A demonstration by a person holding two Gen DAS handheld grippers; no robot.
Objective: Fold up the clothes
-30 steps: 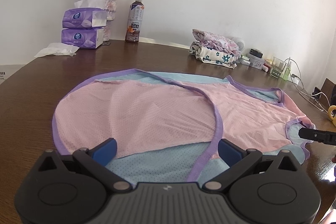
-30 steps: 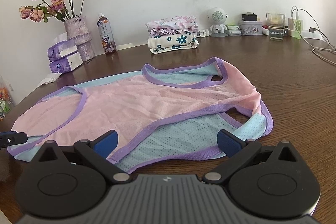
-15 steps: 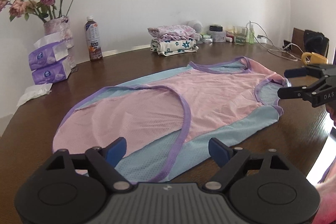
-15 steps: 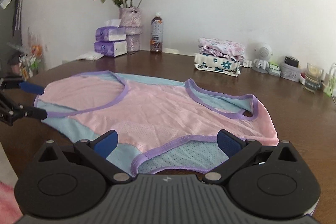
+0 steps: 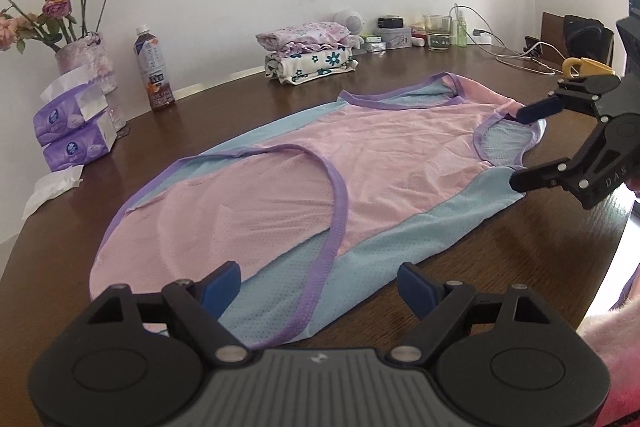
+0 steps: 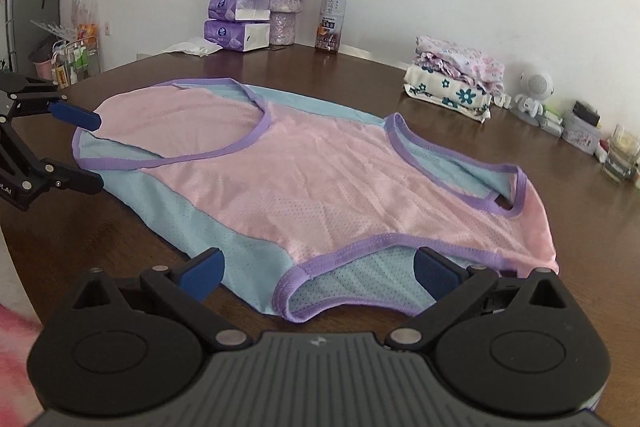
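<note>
Jaws of both grippers gape wide, empty, at opposite ends of the vest point(image 5: 304, 179).

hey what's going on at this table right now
A person holds a gripper in each hand over a pink and blue mesh top spread flat on a wooden table. The left gripper and the right gripper are both open at opposite ends of it, gripping nothing. No fold has begun. A folded pile sits behind.

Vest point(image 5: 384, 151) — pink, blue, purple-trimmed
</note>
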